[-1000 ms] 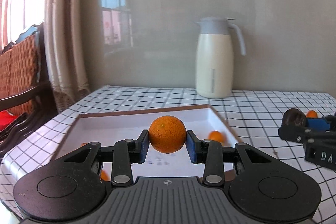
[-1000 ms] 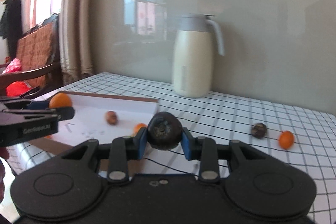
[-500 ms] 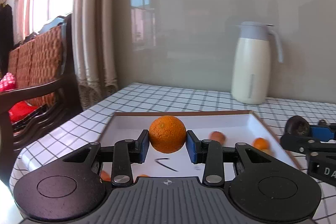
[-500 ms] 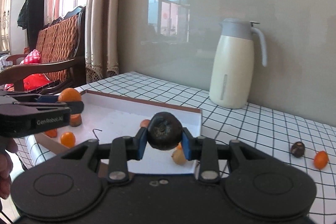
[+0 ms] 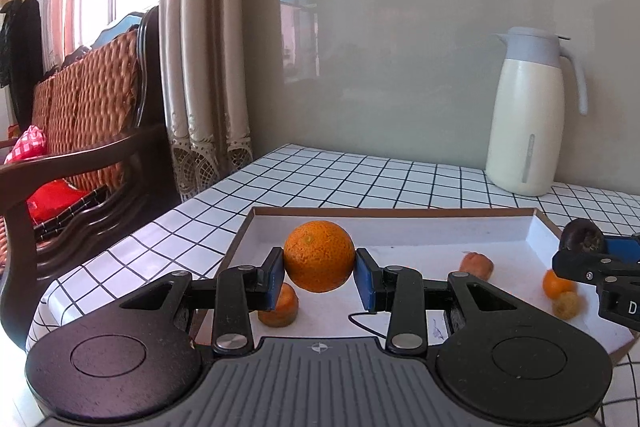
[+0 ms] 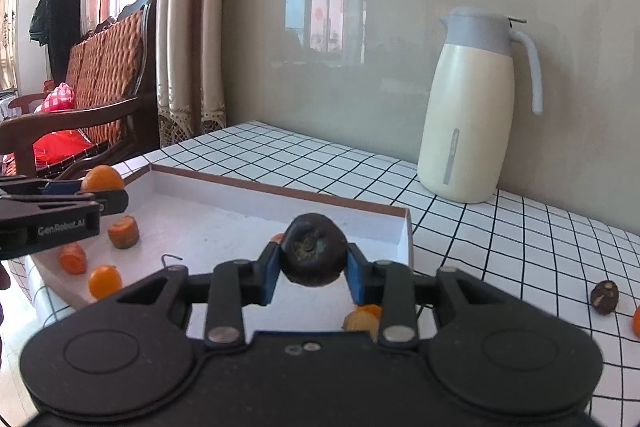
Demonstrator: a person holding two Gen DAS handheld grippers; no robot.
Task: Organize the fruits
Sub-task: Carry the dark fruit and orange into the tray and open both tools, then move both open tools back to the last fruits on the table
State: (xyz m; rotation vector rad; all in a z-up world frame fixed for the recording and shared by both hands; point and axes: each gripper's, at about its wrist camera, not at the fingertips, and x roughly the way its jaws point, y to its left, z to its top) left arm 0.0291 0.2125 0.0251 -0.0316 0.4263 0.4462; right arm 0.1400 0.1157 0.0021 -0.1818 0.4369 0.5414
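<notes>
The left gripper (image 5: 320,273) is clamped on an orange (image 5: 319,255), both blue pads pressed to its sides, and the right gripper (image 6: 313,267) is clamped the same way on a dark brown round fruit (image 6: 313,254). Both loads hang over the white tray (image 5: 400,227), which lies directly below and ahead of the fingers, so I'd guess each only needs lowering and letting go. Neither fruit has a long axis to mind. The left hand sits over the tray's window-side end, the right over the other. Beneath them lie small orange pieces (image 6: 124,231). Off to the right, outside the tray, a dark fruit (image 6: 605,297) waits on the checked tablecloth (image 6: 500,227). Beyond stand a cream jug (image 6: 476,107), curtains and a wicker bench.
</notes>
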